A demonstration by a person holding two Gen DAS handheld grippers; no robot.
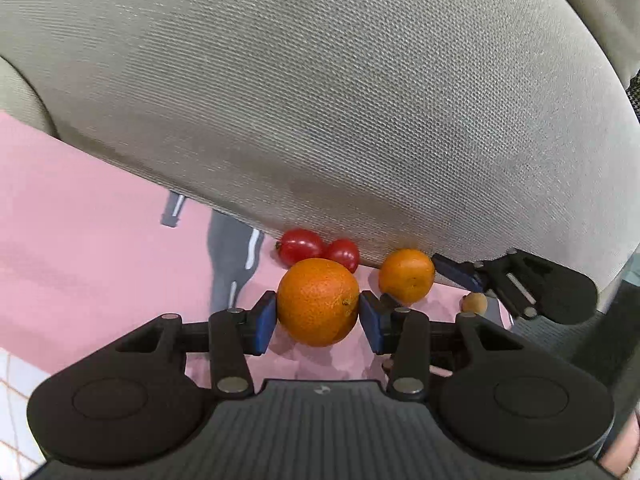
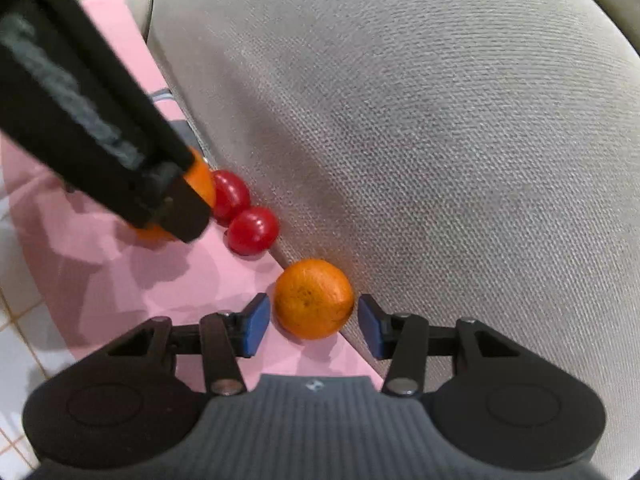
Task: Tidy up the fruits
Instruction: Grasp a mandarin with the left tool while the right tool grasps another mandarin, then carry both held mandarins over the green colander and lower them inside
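Observation:
In the left wrist view my left gripper is shut on a large orange, blue pads touching both sides, over a pink mat. Two red tomatoes lie behind it against a grey cushion. A smaller orange lies to the right, with my right gripper beside it. In the right wrist view my right gripper is open around the smaller orange, pads apart from it. The left gripper covers most of the large orange; the tomatoes lie beside it.
A small tan round fruit lies at the mat's right end. The big grey cushion borders the mat along its far side. White tiled floor shows at the lower left. A grey printed figure marks the mat.

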